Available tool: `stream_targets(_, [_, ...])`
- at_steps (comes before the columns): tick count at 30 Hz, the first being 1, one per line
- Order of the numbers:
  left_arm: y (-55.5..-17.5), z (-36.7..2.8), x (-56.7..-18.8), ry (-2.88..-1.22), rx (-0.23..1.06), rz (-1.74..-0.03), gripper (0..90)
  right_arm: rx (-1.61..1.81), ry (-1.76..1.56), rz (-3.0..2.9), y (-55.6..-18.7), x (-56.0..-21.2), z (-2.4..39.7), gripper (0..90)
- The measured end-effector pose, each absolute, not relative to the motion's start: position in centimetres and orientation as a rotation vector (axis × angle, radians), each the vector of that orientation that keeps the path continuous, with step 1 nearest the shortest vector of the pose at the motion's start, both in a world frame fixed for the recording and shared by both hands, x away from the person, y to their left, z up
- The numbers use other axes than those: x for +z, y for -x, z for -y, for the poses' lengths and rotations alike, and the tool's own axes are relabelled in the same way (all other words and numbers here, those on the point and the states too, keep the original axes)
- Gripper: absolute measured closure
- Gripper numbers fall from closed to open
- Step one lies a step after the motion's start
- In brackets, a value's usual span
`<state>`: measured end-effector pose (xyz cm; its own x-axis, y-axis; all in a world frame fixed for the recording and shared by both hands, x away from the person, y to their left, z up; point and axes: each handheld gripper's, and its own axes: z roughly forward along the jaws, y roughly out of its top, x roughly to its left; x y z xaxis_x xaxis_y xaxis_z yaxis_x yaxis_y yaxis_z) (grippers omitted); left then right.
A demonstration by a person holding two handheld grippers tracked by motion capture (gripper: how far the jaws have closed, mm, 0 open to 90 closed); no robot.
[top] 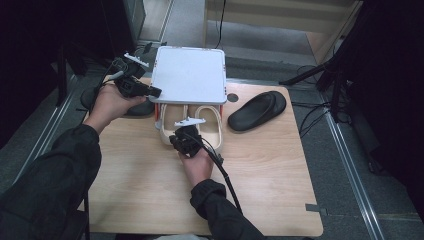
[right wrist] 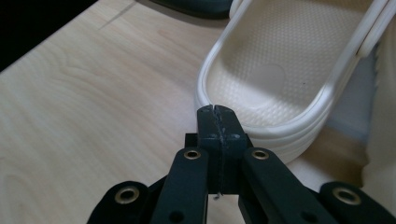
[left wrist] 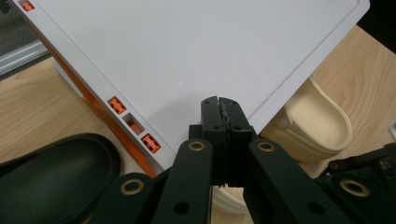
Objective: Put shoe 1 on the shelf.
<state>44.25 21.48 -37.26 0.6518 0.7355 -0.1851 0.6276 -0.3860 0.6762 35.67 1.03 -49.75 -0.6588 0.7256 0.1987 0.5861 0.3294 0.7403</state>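
A white rack (top: 188, 75) with orange side pieces (left wrist: 116, 105) stands at the table's far middle. Two cream slippers (top: 172, 127) (top: 210, 127) lie under it with their heels sticking out toward me. My left gripper (top: 152, 91) is shut and empty, its tips (left wrist: 220, 105) over the rack top's (left wrist: 196, 51) front left corner. My right gripper (top: 181, 141) is shut and empty too, its tips (right wrist: 217, 114) right at the heel rim of the left cream slipper (right wrist: 280, 70). Whether they touch the rim I cannot tell.
One black slipper (top: 257, 110) lies right of the rack; another (left wrist: 51, 177) lies left of it, partly under my left hand. The wooden table (top: 270, 180) has bare room in front and to the right. A cable (top: 227, 180) trails from the right gripper.
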Motion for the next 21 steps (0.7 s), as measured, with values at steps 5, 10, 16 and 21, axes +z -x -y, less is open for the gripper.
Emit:
stream_targets(5, [-44.3, -21.4, -37.2, -2.139, 0.186, -1.052, 90.0, 1.215, -1.203, -2.401, -36.6, -49.6, -1.6, 90.0])
stream_targets(10, [-44.3, -21.5, -37.2, -2.138, 0.184, -1.049, 90.0, 1.252, -1.27, -2.368, -37.8, -49.6, -2.0, 90.0])
stream_targets(16, [-44.3, -21.5, -37.2, -2.138, 0.188, -1.046, 90.0, 1.21, -1.262, -2.33, -39.3, -49.7, -2.5, 90.0])
stream_targets(21, [-44.3, -21.6, -37.2, -2.132, 0.183, -1.044, 90.0, 1.216, -1.282, -2.335, -40.3, -49.7, -2.6, 90.0])
